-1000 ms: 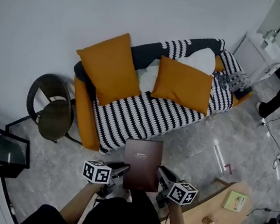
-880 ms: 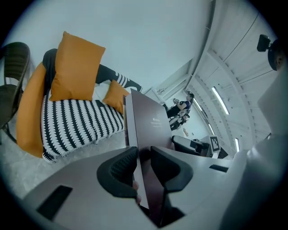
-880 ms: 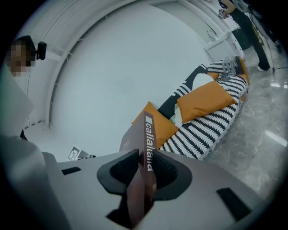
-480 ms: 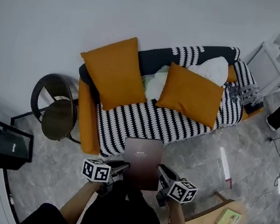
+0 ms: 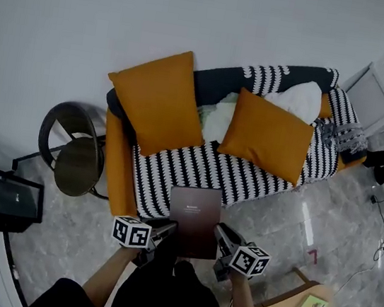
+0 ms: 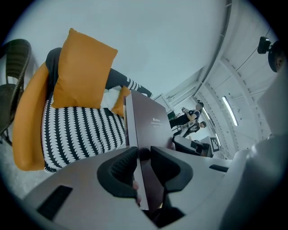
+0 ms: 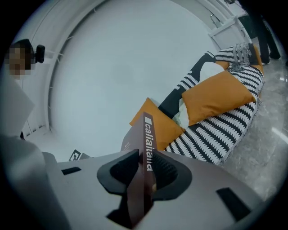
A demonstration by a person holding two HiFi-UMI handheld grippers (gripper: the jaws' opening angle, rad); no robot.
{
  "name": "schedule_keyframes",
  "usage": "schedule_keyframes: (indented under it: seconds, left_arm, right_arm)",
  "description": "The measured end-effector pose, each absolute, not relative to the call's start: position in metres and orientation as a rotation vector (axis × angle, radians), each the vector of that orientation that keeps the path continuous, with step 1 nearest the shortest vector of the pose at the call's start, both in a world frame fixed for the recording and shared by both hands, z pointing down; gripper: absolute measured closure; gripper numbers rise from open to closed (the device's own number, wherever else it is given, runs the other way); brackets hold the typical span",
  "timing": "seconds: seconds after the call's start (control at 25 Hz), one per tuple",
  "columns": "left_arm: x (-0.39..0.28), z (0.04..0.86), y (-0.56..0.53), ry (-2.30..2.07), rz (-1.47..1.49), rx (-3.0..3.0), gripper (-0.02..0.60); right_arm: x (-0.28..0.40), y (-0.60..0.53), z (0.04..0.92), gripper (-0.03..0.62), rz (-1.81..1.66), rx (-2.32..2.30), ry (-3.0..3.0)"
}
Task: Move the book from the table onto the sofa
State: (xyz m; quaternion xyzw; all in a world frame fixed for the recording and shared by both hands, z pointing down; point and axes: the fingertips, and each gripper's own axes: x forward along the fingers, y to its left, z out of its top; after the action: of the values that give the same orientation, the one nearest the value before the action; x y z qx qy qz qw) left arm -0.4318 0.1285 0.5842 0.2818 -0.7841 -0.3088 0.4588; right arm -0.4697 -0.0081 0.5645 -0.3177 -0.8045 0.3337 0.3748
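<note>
Near sofa front edge: book closer to striped seat than second ago; my left gripper, right gripper still clamp its sides.

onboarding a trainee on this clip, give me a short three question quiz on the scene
1. True or false: the left gripper and right gripper both clamp the book.
2. What stands left of the sofa in the head view? A) dark round chair B) floor lamp C) bookshelf
3. How many large orange cushions stand on the sofa?
Key: 1 true; 2 A; 3 two.
</note>
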Motion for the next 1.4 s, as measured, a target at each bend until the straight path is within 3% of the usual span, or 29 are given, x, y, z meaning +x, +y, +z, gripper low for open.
schedule_keyframes:
  seconds: [0.72,1.4]
  left_arm:
    - [-0.582,0.663,0.208,-1.821,-0.767,0.754,0.477]
    - [-0.665,0.814,0.207,-1.778,-0.772,0.696,0.479]
  right_arm:
    - [-0.619,0.072,0.644,0.487,0.819,-0.709,-2.018]
    - [-0.707,0.072,0.798,0.487,0.809,-0.697,-1.936]
